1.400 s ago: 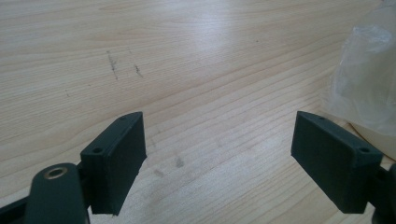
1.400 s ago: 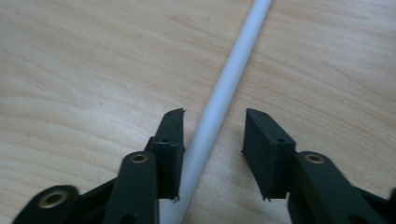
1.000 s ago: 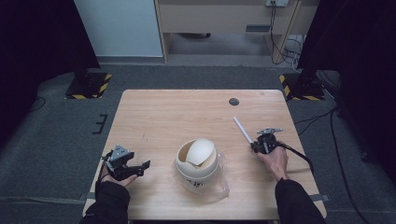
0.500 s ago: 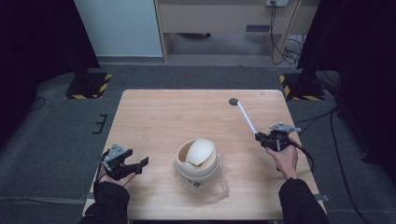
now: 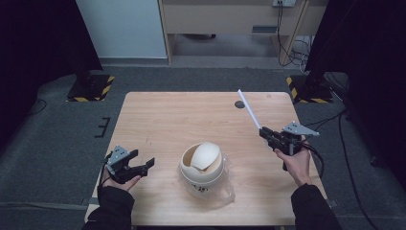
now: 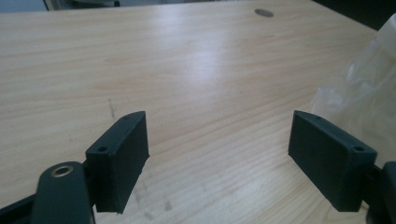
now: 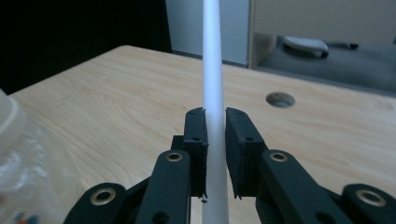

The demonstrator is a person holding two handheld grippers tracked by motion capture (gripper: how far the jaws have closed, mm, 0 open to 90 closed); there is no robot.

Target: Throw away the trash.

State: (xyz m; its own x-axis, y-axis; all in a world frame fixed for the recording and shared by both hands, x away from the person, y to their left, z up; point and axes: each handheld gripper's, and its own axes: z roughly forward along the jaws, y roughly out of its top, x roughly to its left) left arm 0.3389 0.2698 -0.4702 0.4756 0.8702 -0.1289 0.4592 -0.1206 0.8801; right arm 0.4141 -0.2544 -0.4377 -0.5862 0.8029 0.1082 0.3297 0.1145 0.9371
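My right gripper [image 5: 266, 134] [image 7: 215, 122] is shut on a white straw [image 5: 249, 109] [image 7: 212, 70], held above the right side of the wooden table [image 5: 163, 120]; the straw slants up and away toward the far edge. A cream drink cup with a domed lid [image 5: 203, 162] stands in the near middle of the table, inside a clear plastic bag [image 5: 225, 189] [image 6: 362, 88]. My left gripper [image 5: 141, 165] [image 6: 217, 154] rests at the near left, open, with bare tabletop between its pads and the bag off to its right.
A round cable hole [image 5: 239, 104] [image 7: 280, 99] [image 6: 264, 12] sits near the table's far right edge. Beyond the table are grey carpet, a wooden cabinet [image 5: 230, 19] and yellow-black striped stand feet [image 5: 91, 86].
My right gripper has risen from the table with the straw and moved right; the straw now points up toward the far edge. The left gripper has stayed put.
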